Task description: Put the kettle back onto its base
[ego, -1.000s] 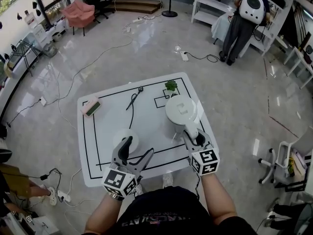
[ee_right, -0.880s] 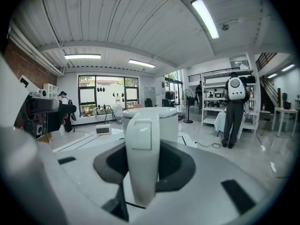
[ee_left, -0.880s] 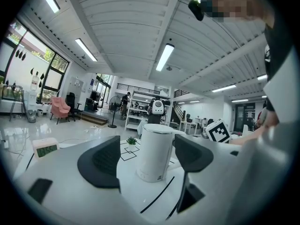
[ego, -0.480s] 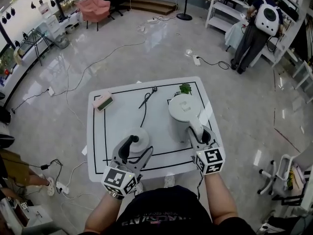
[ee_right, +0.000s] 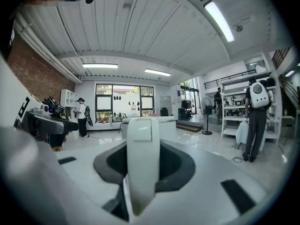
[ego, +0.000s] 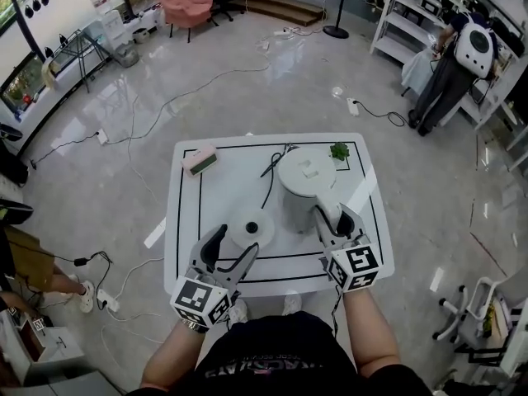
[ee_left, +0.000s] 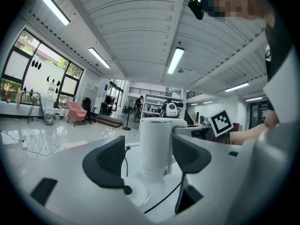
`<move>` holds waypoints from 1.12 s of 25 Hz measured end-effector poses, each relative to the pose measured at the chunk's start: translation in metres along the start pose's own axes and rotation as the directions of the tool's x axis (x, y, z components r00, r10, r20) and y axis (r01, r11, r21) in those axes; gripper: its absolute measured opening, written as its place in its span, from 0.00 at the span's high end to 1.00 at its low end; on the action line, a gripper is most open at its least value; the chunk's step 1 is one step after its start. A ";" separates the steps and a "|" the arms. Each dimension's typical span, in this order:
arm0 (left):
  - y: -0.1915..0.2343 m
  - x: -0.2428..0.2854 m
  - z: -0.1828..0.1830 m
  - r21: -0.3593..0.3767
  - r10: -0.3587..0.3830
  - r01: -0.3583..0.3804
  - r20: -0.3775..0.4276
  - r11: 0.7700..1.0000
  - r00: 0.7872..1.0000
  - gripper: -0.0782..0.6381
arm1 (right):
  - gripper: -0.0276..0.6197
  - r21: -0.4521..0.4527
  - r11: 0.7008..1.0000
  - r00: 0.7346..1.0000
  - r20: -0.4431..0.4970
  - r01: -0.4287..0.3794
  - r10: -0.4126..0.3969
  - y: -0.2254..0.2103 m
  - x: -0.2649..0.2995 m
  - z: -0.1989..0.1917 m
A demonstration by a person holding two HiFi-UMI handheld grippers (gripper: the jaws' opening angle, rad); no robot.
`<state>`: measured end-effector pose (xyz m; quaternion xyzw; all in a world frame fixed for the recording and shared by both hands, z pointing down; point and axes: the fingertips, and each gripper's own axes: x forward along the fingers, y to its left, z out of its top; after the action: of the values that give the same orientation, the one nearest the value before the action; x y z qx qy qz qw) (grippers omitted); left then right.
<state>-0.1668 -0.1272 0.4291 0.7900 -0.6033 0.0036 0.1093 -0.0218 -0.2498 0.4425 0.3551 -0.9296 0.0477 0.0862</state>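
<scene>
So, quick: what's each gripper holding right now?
Left gripper: open, jaws just closing slightly, nothing between them.
Right gripper: shut on the white plastic electric kettle, by its handle.

We count one kettle (ego: 306, 176), one base (ego: 251, 228), one pink-and-green block (ego: 200, 160), one green plant (ego: 339, 151), one table (ego: 223, 190), two grippers: left gripper (ego: 238, 241), right gripper (ego: 334, 217).

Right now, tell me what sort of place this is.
Probably a lab or workshop: a table marked with black lines, a power strip loose on the floor, open shelves behind.
</scene>
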 end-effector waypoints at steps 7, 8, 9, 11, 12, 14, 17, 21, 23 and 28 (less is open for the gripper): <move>0.028 -0.032 0.000 0.001 0.033 -0.033 -0.004 0.999 0.999 0.46 | 0.77 0.006 0.998 0.998 0.017 -0.065 0.065 0.050 0.026 0.009; 0.031 -0.035 0.000 0.000 0.036 -0.036 -0.005 0.999 0.999 0.46 | 0.77 0.007 0.997 0.997 0.018 -0.072 0.072 0.057 0.029 0.010; 0.035 -0.039 0.000 -0.001 0.037 -0.037 -0.005 0.999 0.999 0.46 | 0.77 0.007 0.997 0.997 0.018 -0.079 0.079 0.063 0.032 0.010; 0.041 -0.045 -0.001 -0.001 0.038 -0.038 -0.007 0.999 0.999 0.46 | 0.77 0.006 0.996 0.996 0.019 -0.091 0.091 0.076 0.038 0.011; 0.044 -0.048 -0.001 -0.001 0.037 -0.037 -0.008 0.999 0.999 0.46 | 0.77 0.006 0.995 0.995 0.018 -0.096 0.096 0.082 0.040 0.010; 0.049 -0.054 -0.002 -0.002 0.035 -0.035 -0.009 0.999 0.999 0.46 | 0.77 0.007 0.995 0.994 0.016 -0.104 0.104 0.093 0.045 0.009; 0.056 -0.061 -0.004 -0.003 0.031 -0.031 -0.014 1.000 0.999 0.46 | 0.77 0.008 0.994 0.994 0.013 -0.110 0.110 0.105 0.051 0.006; 0.066 -0.067 -0.006 -0.009 0.025 -0.025 -0.020 1.000 0.999 0.47 | 0.77 0.014 0.994 0.994 0.006 -0.110 0.110 0.118 0.057 0.002; 0.070 -0.070 -0.007 -0.010 0.020 -0.020 -0.022 1.000 1.000 0.47 | 0.77 0.016 0.994 0.994 0.005 -0.108 0.108 0.123 0.060 0.000; 0.080 -0.077 -0.011 -0.015 0.010 -0.011 -0.030 1.000 1.000 0.47 | 0.77 0.022 0.995 0.995 0.004 -0.098 0.098 0.133 0.064 -0.006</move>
<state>-0.2626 -0.0721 0.4429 0.7859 -0.6057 0.0115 0.1242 -0.1564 -0.1916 0.4571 0.3101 -0.9454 0.0619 0.0787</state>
